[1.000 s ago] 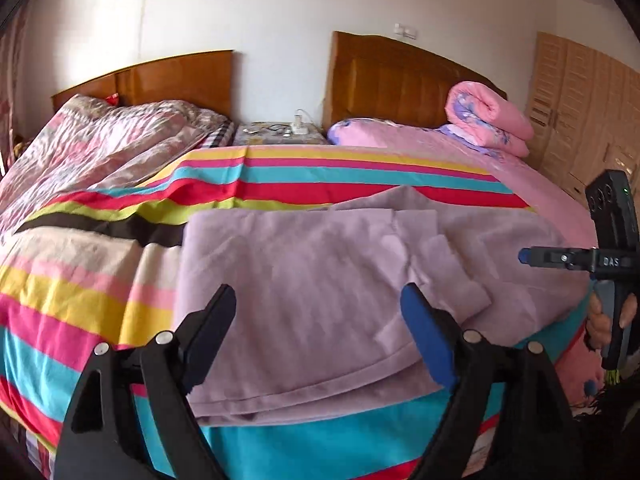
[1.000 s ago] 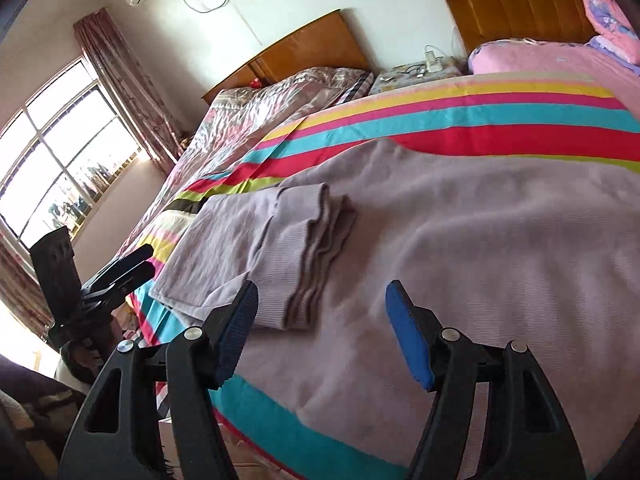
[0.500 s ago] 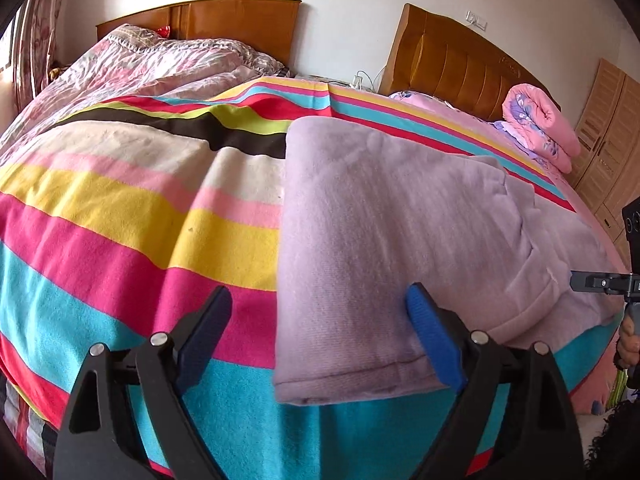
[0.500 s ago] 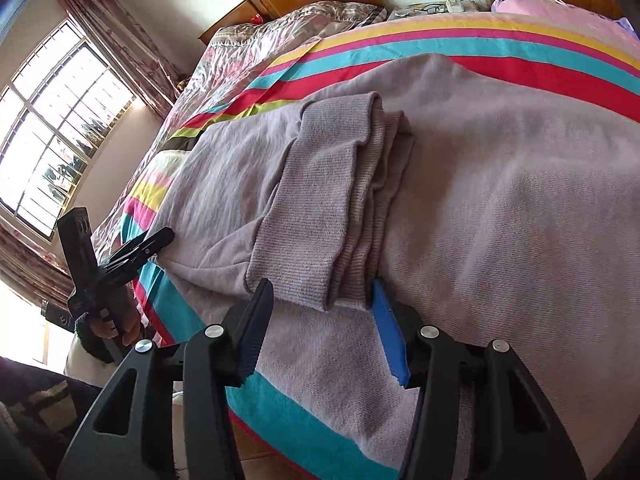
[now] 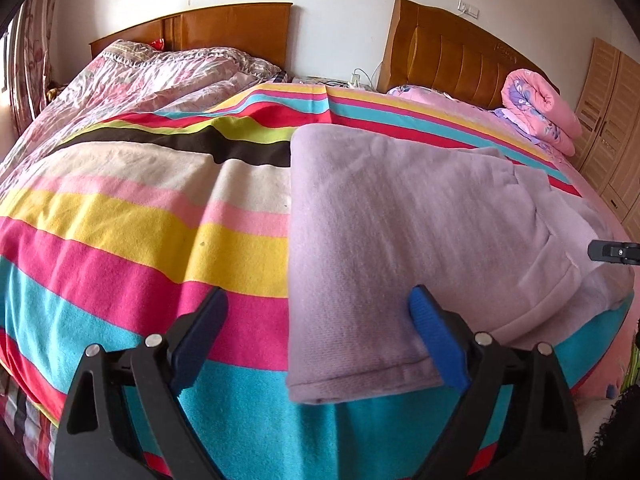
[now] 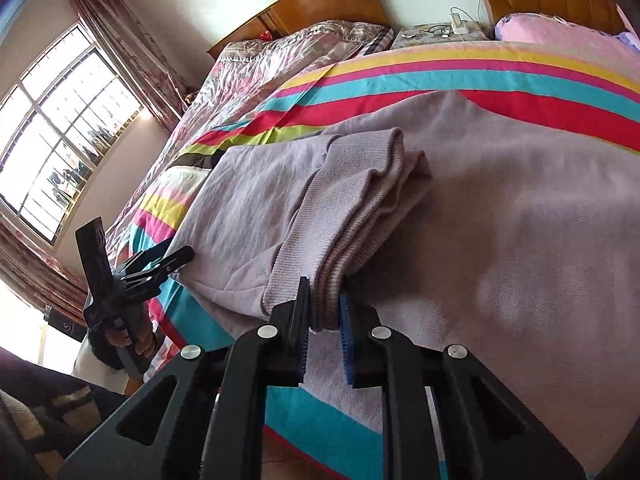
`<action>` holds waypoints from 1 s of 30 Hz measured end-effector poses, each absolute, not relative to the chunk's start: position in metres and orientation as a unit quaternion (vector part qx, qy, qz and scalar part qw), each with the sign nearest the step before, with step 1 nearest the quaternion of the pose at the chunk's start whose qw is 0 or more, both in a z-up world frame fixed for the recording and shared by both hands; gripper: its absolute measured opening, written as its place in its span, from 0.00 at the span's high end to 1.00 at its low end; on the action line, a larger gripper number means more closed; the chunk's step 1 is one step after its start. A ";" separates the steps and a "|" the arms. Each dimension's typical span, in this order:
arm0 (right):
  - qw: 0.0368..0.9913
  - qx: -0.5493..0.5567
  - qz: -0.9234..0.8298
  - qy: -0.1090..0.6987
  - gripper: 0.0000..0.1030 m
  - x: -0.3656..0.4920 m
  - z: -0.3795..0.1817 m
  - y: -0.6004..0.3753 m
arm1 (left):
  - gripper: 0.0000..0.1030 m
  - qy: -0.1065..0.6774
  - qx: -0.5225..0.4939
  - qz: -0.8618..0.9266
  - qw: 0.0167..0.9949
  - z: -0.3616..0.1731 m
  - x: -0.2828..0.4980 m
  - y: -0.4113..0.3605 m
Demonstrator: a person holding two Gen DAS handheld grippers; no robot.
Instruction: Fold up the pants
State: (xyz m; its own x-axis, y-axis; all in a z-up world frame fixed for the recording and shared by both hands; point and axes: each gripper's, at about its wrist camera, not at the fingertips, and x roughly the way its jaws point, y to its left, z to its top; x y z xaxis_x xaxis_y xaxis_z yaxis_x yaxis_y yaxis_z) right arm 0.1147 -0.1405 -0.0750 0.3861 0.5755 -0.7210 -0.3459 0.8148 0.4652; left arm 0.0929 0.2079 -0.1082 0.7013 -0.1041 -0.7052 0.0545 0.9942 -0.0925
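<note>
Lilac knit pants lie flat on a striped blanket, partly folded. My left gripper is open, just above the near left corner of the pants, its right finger over the hem. My right gripper is shut on the ribbed, stacked cuffs of the pants at the near edge. The left gripper also shows at the left of the right wrist view, by the pants' corner. A tip of the right gripper shows at the right edge of the left wrist view.
Two beds with wooden headboards stand side by side. A floral quilt lies far left, a rolled pink quilt far right. A nightstand with cables stands between. A window and wardrobe flank the room.
My right gripper moved forward and closed on the stacked cuffs. My left gripper shifted left and lower toward the pants' near left corner, staying open.
</note>
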 end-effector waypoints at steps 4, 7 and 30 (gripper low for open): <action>0.812 0.135 0.265 0.501 0.85 0.120 -0.108 -0.149 | 0.10 0.393 -0.034 -0.041 0.918 -0.110 0.092 0.209; 0.829 0.106 0.251 0.488 0.73 0.119 -0.094 -0.151 | 0.12 0.388 -0.017 -0.017 0.921 -0.097 0.090 0.204; 0.870 -0.072 0.275 0.402 0.53 0.185 -0.076 -0.094 | 0.01 0.411 -0.023 -0.062 0.909 -0.098 0.233 0.143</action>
State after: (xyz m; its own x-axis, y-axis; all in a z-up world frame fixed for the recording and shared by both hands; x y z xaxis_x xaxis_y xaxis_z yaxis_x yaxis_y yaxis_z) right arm 0.1847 -0.0943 -0.0764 0.5249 0.4214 -0.7395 -0.5368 0.8382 0.0966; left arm 0.2325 0.1432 -0.0976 0.6545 -0.1310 -0.7446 0.0935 0.9913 -0.0922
